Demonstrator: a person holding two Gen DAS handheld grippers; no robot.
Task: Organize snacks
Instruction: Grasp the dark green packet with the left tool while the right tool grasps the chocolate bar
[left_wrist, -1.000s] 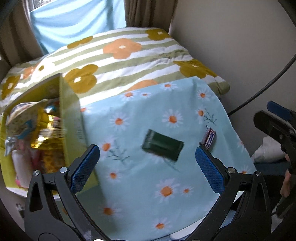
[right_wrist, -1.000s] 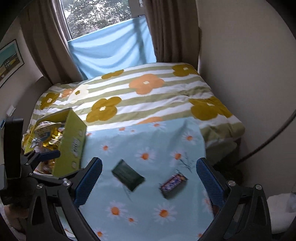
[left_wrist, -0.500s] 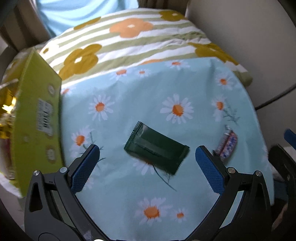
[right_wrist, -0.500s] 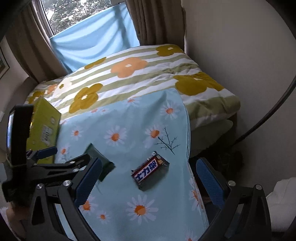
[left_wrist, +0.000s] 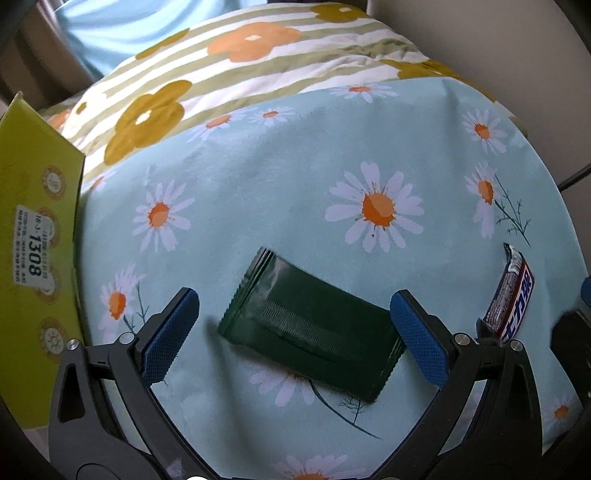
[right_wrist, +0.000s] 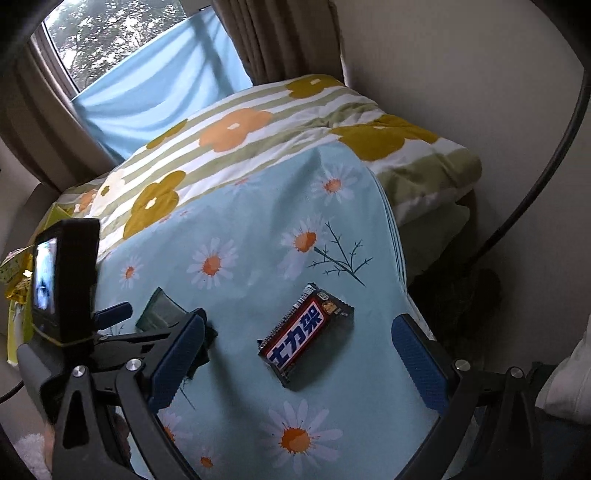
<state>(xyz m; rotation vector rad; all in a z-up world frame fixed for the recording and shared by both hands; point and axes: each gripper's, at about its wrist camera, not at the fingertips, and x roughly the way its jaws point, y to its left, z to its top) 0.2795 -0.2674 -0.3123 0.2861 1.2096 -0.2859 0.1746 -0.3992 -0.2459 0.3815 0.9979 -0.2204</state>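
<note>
The left gripper (left_wrist: 295, 332) was held wide open around the dark green packet (left_wrist: 314, 326) on the daisy cloth (left_wrist: 277, 184); the right gripper (right_wrist: 299, 354), equally spread, framed the chocolate bar (right_wrist: 304, 330).

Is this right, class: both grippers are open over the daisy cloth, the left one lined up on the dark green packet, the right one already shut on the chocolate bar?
Not quite. In the right wrist view the right gripper is open, its fingers either side of the chocolate bar, not shut on it. The left gripper is open around the dark green packet on the daisy cloth, as stated.
</note>
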